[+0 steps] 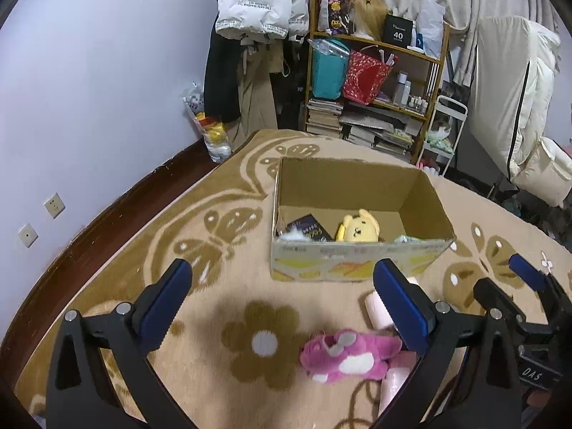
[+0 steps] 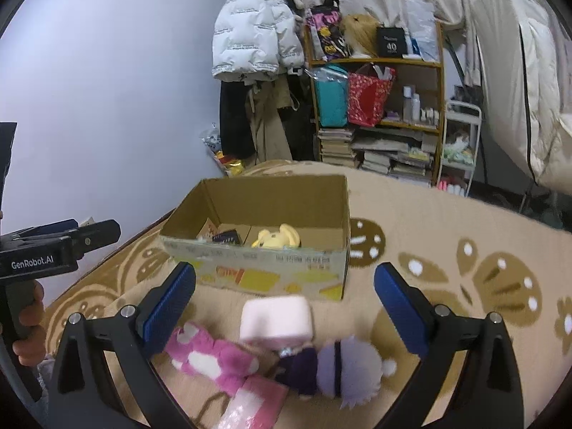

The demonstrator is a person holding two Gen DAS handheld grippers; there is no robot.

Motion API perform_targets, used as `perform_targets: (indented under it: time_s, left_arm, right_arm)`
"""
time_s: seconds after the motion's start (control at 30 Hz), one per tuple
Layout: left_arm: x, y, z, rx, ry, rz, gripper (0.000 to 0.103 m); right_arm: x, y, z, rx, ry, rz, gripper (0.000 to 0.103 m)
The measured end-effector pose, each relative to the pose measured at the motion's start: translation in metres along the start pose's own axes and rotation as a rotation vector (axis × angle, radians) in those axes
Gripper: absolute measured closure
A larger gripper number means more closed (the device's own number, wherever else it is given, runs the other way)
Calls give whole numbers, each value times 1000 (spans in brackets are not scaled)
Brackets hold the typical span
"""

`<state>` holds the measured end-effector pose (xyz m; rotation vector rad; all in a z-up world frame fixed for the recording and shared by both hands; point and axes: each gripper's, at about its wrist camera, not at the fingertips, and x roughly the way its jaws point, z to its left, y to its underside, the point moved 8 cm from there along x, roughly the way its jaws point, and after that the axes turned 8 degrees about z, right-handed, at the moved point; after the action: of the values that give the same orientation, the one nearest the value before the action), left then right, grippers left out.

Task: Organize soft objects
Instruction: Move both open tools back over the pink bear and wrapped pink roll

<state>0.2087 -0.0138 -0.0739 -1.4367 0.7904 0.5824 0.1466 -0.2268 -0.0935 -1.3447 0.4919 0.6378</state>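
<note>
An open cardboard box (image 1: 357, 261) (image 2: 271, 271) stands on the patterned bed cover and holds a yellow plush (image 1: 357, 227) (image 2: 275, 237) and a dark packet (image 1: 307, 230). In front of it lie a pink plush bear (image 1: 346, 355) (image 2: 207, 354), a pale pink cube cushion (image 2: 275, 318), a lilac-haired plush doll (image 2: 332, 368) and a pink packet (image 2: 250, 404). My left gripper (image 1: 282, 307) is open and empty above the cover, the pink bear near its right finger. My right gripper (image 2: 286, 307) is open and empty above the cube and doll.
A wall runs along the left with a dark wood bed edge (image 1: 89, 228). Behind the bed stand a cluttered shelf (image 1: 375, 82) and hanging coats (image 1: 261, 3). The other gripper shows at the right edge of the left view (image 1: 529, 304) and left edge of the right view (image 2: 46, 250).
</note>
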Motion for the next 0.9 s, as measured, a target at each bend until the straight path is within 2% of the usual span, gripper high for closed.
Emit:
perform_targets:
  time_s: [0.5,0.9]
  left_arm:
    - [12,35,-7,20,26,96,3]
    - [37,47,-10,30,30,171,3]
  right_arm:
    - [8,56,5,94,-37,83,0]
    - [27,86,10,51,-7,164,0]
